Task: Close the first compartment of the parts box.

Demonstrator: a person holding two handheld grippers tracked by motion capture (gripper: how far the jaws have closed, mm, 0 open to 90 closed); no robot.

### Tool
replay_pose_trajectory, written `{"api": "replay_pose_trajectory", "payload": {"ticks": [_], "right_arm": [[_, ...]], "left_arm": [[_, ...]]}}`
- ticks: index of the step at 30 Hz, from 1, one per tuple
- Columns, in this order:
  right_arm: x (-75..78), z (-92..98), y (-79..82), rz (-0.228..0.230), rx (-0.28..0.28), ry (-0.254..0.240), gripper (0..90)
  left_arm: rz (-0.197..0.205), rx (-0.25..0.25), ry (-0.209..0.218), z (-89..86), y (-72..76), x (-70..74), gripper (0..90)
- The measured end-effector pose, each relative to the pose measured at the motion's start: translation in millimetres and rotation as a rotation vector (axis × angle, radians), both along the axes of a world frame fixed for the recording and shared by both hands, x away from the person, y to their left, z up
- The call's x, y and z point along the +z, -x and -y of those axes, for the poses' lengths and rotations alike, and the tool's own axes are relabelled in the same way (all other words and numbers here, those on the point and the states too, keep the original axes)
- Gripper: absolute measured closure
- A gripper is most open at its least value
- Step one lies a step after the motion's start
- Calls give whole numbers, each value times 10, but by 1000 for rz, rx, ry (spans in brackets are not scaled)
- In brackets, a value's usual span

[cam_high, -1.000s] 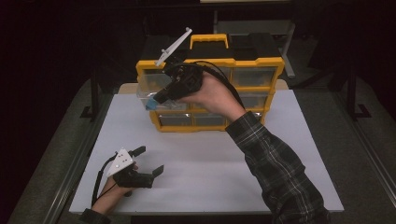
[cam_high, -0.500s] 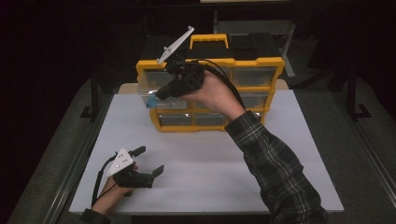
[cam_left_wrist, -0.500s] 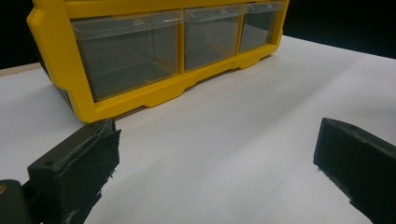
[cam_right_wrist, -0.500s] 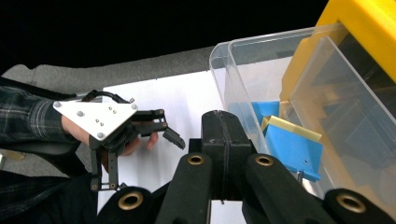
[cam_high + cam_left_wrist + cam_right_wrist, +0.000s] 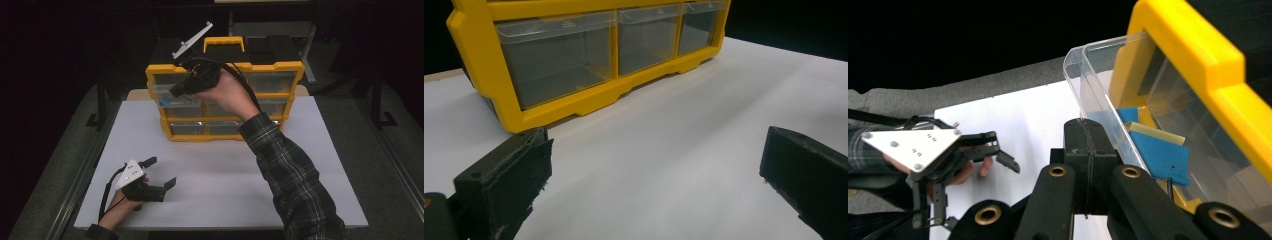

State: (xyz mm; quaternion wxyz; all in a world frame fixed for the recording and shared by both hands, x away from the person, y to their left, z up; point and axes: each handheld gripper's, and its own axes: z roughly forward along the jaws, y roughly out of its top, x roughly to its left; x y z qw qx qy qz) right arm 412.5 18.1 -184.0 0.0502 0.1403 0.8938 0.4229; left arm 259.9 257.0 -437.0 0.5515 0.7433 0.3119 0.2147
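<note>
Room's basically black all round, with light coming from above onto the white bench top [image 5: 300,165], which reads bright but not blown out. The left tool [image 5: 159,172] throws only a faint soft shadow under itself. In the left gripper view its pads [image 5: 504,180] are close and soft, a bit fuzzy. The clear plastic drawer [image 5: 1108,95] beside the right tool [image 5: 1087,145] catches pale glare along its rim. High view is grainy in the dark parts.
</note>
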Motion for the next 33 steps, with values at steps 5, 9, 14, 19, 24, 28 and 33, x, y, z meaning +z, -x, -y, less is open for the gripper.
{"api": "replay_pose_trajectory", "payload": {"ticks": [5,9,14,19,24,28,33], "right_arm": [[-14,-10,-58,11,-20,-13,896],[-23,-16,-93,20,-32,-14,895],[-25,-29,-112,25,-54,-16,896],[-24,-41,-138,22,-90,-20,896],[-43,-36,-204,29,-126,-29,896],[-51,-38,-215,22,-144,-40,895],[-86,39,-187,36,-131,-53,893]], "left_arm": [[0,6,1,-22,10,7,2],[-1,7,-2,-26,8,7,2],[-11,9,-1,-26,13,6,2],[-5,10,-3,-39,8,7,2],[-4,12,-4,-50,9,-3,2],[-8,16,-2,-66,11,2,2],[-10,20,5,-70,20,-4,2]]}}
